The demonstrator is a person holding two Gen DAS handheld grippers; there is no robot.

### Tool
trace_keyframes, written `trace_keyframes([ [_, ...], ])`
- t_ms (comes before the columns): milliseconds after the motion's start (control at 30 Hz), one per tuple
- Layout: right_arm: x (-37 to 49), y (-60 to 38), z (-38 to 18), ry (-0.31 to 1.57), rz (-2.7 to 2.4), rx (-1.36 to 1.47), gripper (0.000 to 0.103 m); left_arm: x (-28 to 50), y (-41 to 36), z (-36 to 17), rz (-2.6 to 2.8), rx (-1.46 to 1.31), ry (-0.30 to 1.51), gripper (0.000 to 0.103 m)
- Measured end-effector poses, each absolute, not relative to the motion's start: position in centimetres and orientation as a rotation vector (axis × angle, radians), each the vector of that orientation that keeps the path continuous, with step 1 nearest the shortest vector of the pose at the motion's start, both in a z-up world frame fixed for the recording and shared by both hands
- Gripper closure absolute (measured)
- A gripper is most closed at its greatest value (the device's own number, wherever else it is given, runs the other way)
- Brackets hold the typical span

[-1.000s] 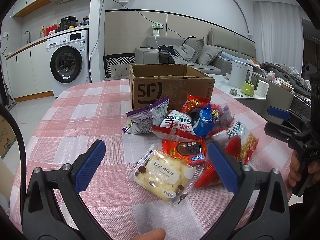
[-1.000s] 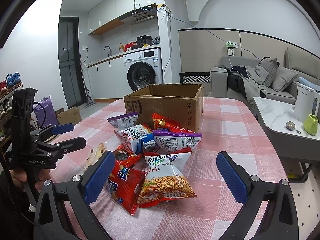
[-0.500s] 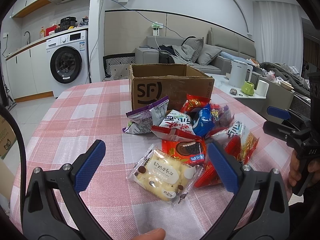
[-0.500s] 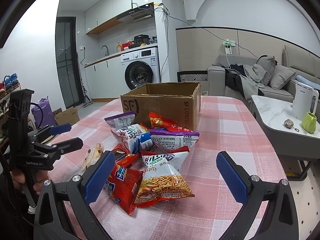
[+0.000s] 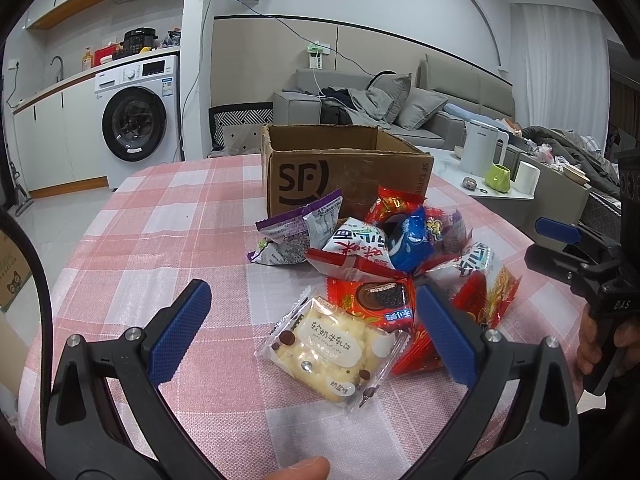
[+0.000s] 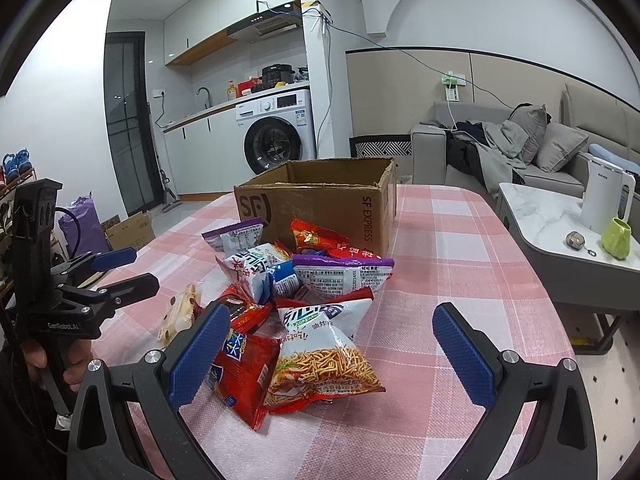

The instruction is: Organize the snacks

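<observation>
A pile of snack packets (image 5: 372, 264) lies on the pink checked tablecloth in front of an open cardboard box (image 5: 344, 168). Nearest my left gripper (image 5: 316, 336) is a clear packet of pale biscuits (image 5: 332, 352); the gripper is open and empty, hovering just before it. My right gripper (image 6: 332, 352) is open and empty, above a noodle-snack bag (image 6: 320, 364) and a red packet (image 6: 240, 368). The box (image 6: 320, 204) stands behind the pile (image 6: 296, 280). Each gripper also shows in the other's view, the right (image 5: 556, 244) and the left (image 6: 120, 268).
The round table's cloth (image 5: 160, 232) spreads left of the pile. A white side table (image 6: 560, 232) with a kettle (image 6: 604, 200) and green cup stands to the right. A sofa and washing machine (image 5: 136, 120) are beyond.
The right gripper has drifted slightly closer to the pile and box. The left gripper has barely moved. Both stay open.
</observation>
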State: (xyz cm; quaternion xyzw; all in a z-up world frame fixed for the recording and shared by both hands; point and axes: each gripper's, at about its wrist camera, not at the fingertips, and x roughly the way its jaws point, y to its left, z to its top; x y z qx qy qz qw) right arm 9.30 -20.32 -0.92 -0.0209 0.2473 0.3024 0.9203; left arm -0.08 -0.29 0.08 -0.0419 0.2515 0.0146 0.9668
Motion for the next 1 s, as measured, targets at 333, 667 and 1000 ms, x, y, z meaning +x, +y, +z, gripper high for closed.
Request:
trace_keyframes([
  [333,10.5,-19.5,-1.7,0.631,0.587,-0.088,0.0,1.2,0.4,-1.2,0.007,-0.048,0.617,0.001],
  [667,12.5,-18.5,-3.5,0.778,0.58,-0.095,0.0,3.0,1.8,-3.0,-0.015,-0.196,0.752,0.001],
  [1000,13.5,-17.3,-4.7,0.835,0.598,-0.11,0.003,6.3,1.5,-4.1,0.023,-0.287,0.855,0.001],
])
